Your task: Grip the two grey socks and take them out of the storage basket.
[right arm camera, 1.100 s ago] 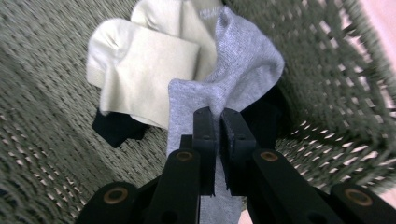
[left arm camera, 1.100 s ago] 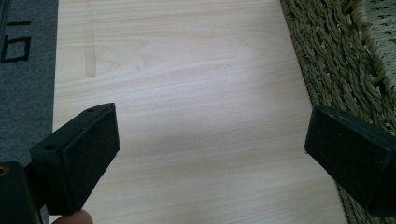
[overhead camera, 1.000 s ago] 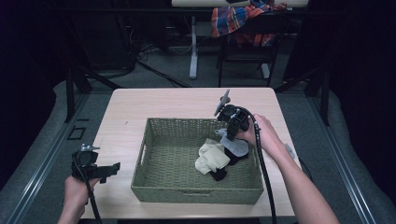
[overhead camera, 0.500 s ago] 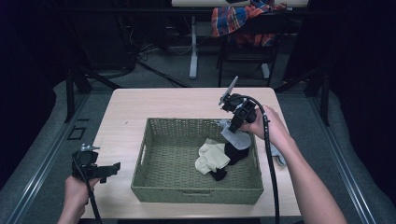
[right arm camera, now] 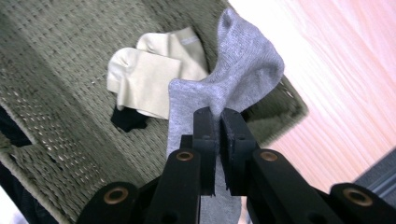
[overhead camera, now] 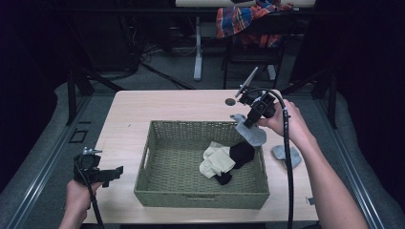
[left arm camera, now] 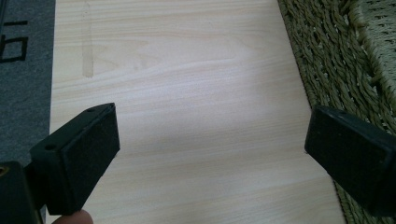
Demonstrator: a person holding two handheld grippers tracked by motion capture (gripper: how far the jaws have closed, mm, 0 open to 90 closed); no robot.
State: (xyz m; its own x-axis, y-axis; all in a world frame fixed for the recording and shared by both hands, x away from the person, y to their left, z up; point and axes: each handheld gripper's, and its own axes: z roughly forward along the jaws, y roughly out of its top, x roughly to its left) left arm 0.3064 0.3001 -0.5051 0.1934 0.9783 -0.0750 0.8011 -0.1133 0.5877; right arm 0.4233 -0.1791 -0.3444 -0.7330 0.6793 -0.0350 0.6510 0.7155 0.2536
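The left gripper [overhead camera: 113, 171] hovers with jaws wide apart over the table [overhead camera: 176, 107], left of the basket [overhead camera: 157, 191]. In the basket lie a cream sock [overhead camera: 217, 161] and a black one [overhead camera: 241, 153]. The right gripper [overhead camera: 247, 125], higher than a second ago, pinches a grey sock [overhead camera: 251, 134] that hangs lengthwise down over the basket's right rim. Another grey sock [overhead camera: 286, 155] lies right, partly hidden by the cable.

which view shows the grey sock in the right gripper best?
The right gripper view: the grey sock hangs pinched in the right hand-held gripper, close and sharp. The high view shows it small over the basket corner. The left gripper view faces table.
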